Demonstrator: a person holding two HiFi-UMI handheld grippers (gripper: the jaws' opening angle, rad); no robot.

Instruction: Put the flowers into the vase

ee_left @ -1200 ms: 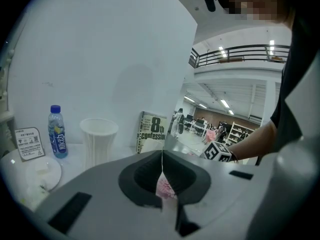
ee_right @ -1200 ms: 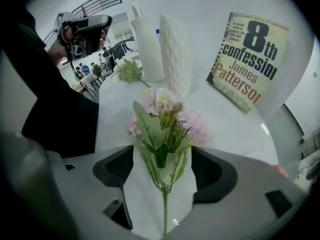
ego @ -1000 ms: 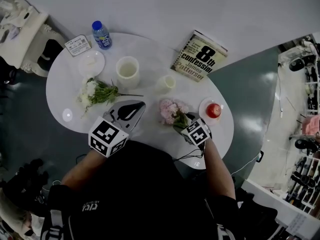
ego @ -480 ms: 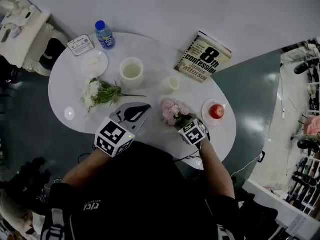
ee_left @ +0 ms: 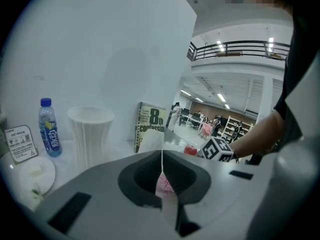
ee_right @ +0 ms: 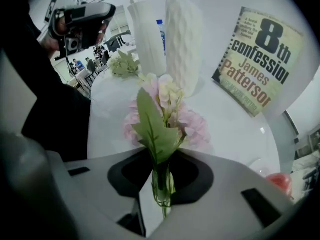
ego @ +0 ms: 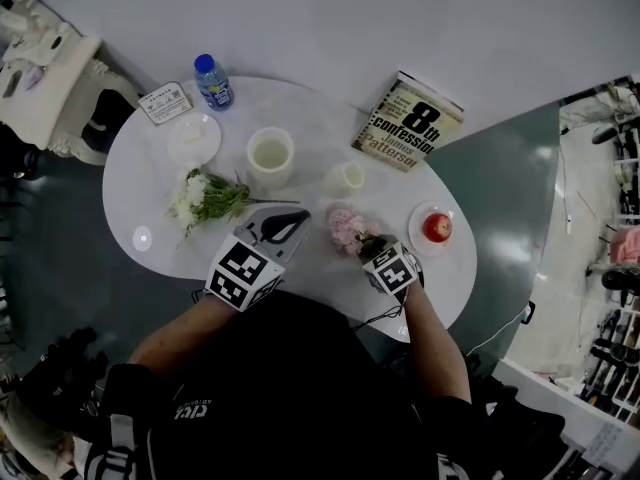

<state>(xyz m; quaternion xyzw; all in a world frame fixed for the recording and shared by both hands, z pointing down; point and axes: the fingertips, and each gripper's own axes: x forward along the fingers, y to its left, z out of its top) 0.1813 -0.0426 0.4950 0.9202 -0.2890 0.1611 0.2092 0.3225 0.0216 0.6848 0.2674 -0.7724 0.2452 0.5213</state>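
Right gripper view: gripper (ee_right: 161, 186) just closed on flowers (ee_right: 167, 115)

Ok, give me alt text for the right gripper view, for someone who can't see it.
The right gripper, whose jaws have just been closing, pinches the green stem of the pink flowers on the white table. Behind them stand a textured white cup, a ribbed white vase and a book.

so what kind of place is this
Probably a big open-plan office or lab hall, not a home: a balcony railing and rows of desks and shelves lie behind the white table, with stocked racks beside it.
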